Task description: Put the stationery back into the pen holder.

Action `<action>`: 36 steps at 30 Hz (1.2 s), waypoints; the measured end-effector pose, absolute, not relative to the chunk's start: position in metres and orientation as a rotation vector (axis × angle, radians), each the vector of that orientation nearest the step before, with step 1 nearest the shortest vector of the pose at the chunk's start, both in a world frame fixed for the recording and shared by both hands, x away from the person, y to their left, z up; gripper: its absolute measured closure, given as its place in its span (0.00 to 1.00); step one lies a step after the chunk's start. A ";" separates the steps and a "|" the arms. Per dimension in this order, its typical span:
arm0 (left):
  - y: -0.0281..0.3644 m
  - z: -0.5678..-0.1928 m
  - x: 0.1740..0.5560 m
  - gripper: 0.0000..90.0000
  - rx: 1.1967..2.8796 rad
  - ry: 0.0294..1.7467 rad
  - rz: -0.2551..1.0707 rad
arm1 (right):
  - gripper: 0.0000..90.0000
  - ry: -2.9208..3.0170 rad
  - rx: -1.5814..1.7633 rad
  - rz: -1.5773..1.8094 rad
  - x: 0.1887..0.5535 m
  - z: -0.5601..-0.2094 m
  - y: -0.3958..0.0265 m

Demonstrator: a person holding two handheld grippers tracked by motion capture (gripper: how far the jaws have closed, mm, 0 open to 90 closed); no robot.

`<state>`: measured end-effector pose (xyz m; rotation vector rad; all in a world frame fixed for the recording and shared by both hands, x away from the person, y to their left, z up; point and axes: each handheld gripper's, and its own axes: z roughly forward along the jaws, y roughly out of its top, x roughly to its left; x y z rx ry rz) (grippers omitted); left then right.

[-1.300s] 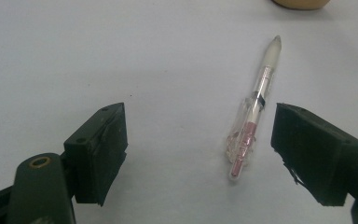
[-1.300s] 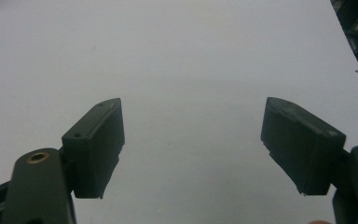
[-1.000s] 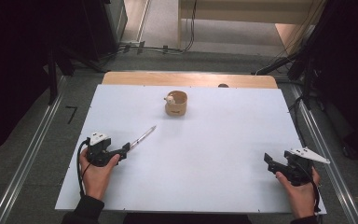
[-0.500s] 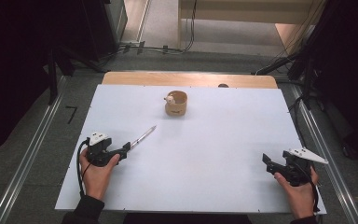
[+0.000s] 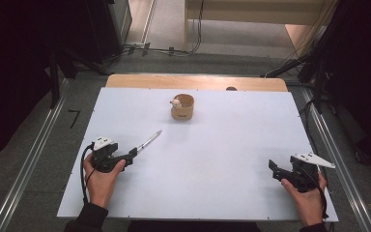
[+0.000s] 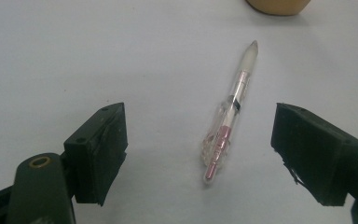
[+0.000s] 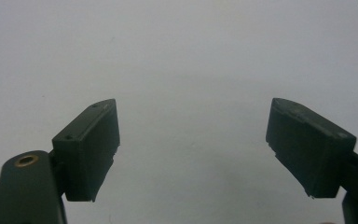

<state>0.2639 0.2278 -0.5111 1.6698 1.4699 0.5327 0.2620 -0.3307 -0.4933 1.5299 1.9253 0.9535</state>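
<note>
From above, a slim clear plastic pen (image 5: pixel 147 142) lies on the matte white table (image 5: pixel 222 159) just beyond the left gripper (image 5: pixel 131 155), nearer than the round wooden cup (image 5: pixel 183 107); close up, the pen's (image 6: pixel 228 116) pink core sits between wide-apart blocky black jaws, while the right gripper (image 7: pixel 193 149) gapes over bare tabletop.

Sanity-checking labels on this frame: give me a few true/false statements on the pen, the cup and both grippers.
1. The left gripper is open, with the pen lying on the table between its jaws. True.
2. The pen is lifted off the table. False: it lies flat on the white surface, and neither jaw touches it.
3. The right gripper is shut on a second pen. False: its jaws stand open over bare table.
4. The wooden cup stands upright toward the far side of the table, apart from the pen. True.
5. The pen's pale tip points toward the cup. True.
</note>
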 end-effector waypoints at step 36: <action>0.203 -0.510 0.293 0.28 1.736 1.431 0.507 | 0.18 1.950 1.555 0.954 0.265 -0.498 -0.331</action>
